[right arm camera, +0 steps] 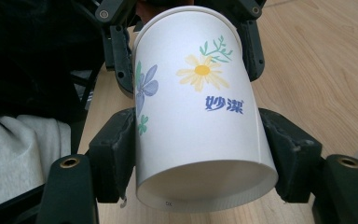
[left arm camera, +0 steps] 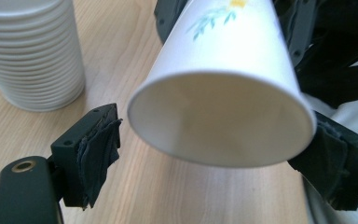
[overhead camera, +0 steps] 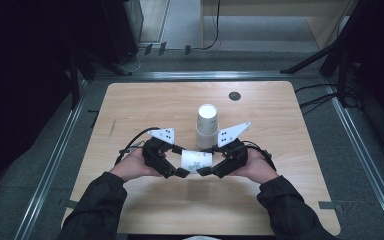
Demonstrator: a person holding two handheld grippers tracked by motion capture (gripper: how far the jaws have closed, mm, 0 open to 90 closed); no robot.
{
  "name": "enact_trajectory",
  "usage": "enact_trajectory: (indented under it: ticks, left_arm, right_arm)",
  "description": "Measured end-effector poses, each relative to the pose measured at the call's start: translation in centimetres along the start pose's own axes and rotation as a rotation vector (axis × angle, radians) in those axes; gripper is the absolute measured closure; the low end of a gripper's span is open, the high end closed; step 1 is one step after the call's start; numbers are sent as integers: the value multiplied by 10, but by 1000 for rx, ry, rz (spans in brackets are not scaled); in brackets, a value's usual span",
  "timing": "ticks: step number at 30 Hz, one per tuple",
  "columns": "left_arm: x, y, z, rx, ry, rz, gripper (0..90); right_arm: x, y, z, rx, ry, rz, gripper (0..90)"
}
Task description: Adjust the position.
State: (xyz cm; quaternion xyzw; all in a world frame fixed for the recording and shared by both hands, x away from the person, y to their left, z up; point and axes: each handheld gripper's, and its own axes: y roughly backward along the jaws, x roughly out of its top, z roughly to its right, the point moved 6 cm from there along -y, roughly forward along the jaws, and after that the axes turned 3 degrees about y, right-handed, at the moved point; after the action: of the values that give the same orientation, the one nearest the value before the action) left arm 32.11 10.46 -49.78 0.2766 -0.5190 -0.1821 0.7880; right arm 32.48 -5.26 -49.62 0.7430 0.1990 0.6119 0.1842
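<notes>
A paper cup [overhead camera: 197,161] printed with flowers lies on its side in the air just above the surface [overhead camera: 145,107], between the two hand-held grippers and on the person's side of the stack [overhead camera: 207,125] of white cups.

The right hand-held gripper [overhead camera: 204,171] is clamped on the cup: in the right gripper view its two black jaws press against the cup's sides near the base end, with the base [right arm camera: 205,186] facing the camera and the yellow flower and blue lettering on top. The right hand [overhead camera: 256,167] grips it from behind.

The left hand-held gripper [overhead camera: 179,161] stands at the cup's mouth with its jaws spread wide. In the left gripper view the open rim [left arm camera: 221,123] sits between the padded jaws: the left pad [left arm camera: 95,156] stands clear of the rim with surface showing in the gap, while the right pad lies just beside or against the rim, and I cannot tell which. So this gripper is open around the mouth, not squeezing it. The left hand [overhead camera: 135,165] holds it low, near the surface.

The stack stands upright beyond the cup, near the middle of the surface; in the left gripper view it shows well to the side of the held cup, apart from it. A small dark disc [overhead camera: 234,95] lies farther from the person than the stack, toward the far edge.
</notes>
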Motion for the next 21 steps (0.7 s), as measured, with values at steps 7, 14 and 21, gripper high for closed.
enact_trajectory:
  ticks: [7, 14, 21]
  left_arm:
    - [1, -1, 3, -7, -30, 13, 161]
    - [0, -2, 3, -7, -43, 1, 221]
    - [0, -1, 4, -14, -44, 2, 233]
  right_arm:
    - [0, -3, -1, 12, -9, -5, 333]
    - [-1, -4, -2, 11, -11, -10, 337]
    - [-1, -4, -2, 14, -10, -9, 338]
